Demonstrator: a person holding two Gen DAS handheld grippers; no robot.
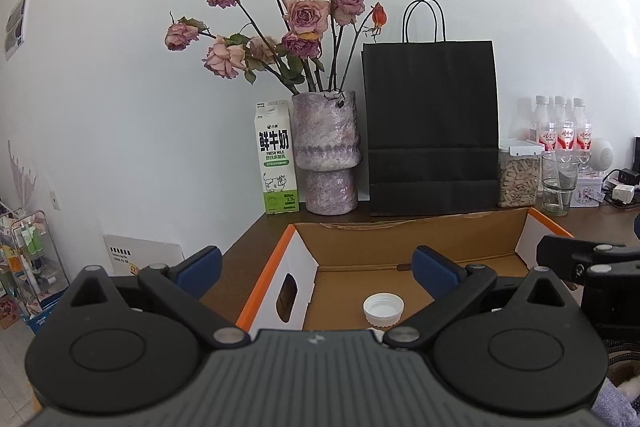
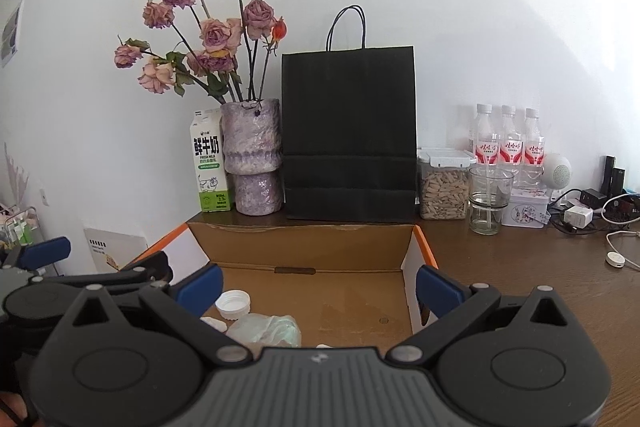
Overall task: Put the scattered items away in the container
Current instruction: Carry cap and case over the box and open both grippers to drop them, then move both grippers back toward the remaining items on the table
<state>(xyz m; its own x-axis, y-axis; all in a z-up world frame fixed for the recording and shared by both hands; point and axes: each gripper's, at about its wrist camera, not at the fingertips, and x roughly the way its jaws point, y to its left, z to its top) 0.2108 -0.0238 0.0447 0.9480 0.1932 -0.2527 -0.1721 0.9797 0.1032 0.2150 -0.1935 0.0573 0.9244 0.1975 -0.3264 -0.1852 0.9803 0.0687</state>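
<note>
Just beyond my left gripper (image 1: 316,267), whose fingers stand wide apart with nothing between them, a white bottle cap (image 1: 383,309) lies open side up on the floor of the cardboard box (image 1: 400,243). From my right gripper (image 2: 320,283), also spread open and empty, that same cap (image 2: 233,304) sits low and to the left, close to my left finger, with a crumpled pale green wrapper (image 2: 266,329) beside it and a small white scrap touching the wrapper's left edge. All three already lie inside the box, so I judge this load delivered. No scattered item still outside shows in either view, so I cannot tell which way the next one lies or which hand is nearer to it.

Both tools hang over the box's near side, left one toward the orange-edged left wall (image 1: 276,279), right one with its right finger near the right wall (image 2: 424,251). Room to back out is open toward me and upward. Ahead, past the far wall of the box, stand a milk carton (image 1: 276,159), a vase of dried roses (image 1: 328,151), a black paper bag (image 1: 432,131), a jar (image 2: 444,187) and a drinking glass (image 2: 490,199), all close together, so I would not push forward.
</note>
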